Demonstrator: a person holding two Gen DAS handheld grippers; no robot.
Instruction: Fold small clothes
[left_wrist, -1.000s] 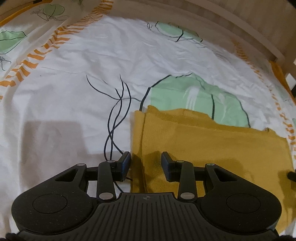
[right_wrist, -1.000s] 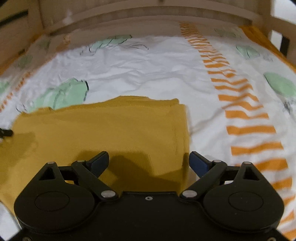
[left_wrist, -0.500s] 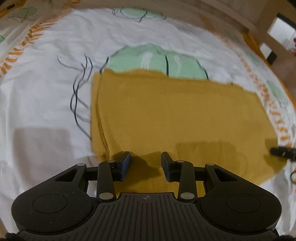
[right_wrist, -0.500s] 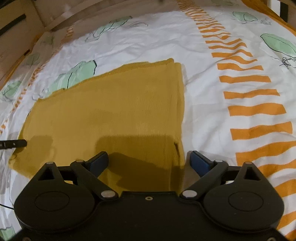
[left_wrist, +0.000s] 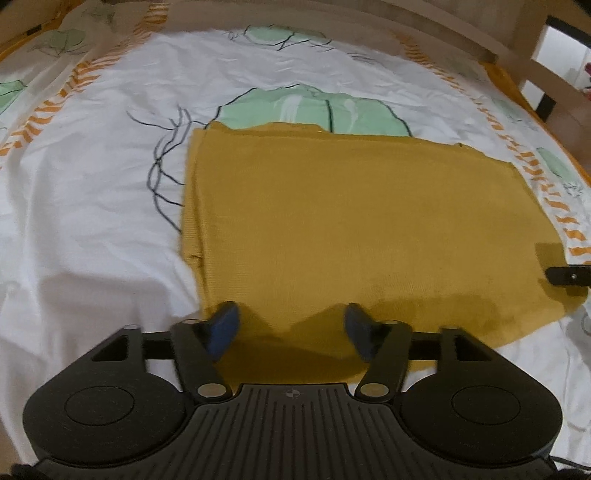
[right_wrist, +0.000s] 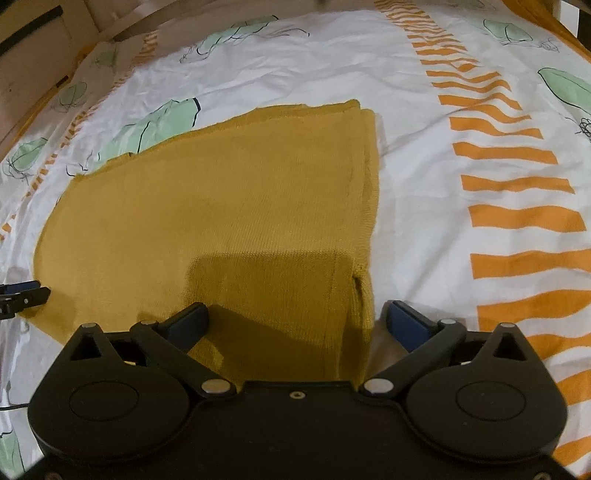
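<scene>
A mustard-yellow knit garment (left_wrist: 354, 229) lies folded flat on a bed sheet (left_wrist: 92, 206) printed with green leaves and orange stripes. At its left edge the left gripper (left_wrist: 290, 322) hangs just above the near hem, its jaws opening, with nothing pinched between them, though motion blur makes any contact hard to judge. Toward the garment's right edge, the right gripper (right_wrist: 295, 316) is also opening, nearly at full spread, straddling the near right corner without gripping it.

Mustard knit garment (left_wrist: 351, 221) folded flat on patterned sheet (left_wrist: 92, 221).
</scene>
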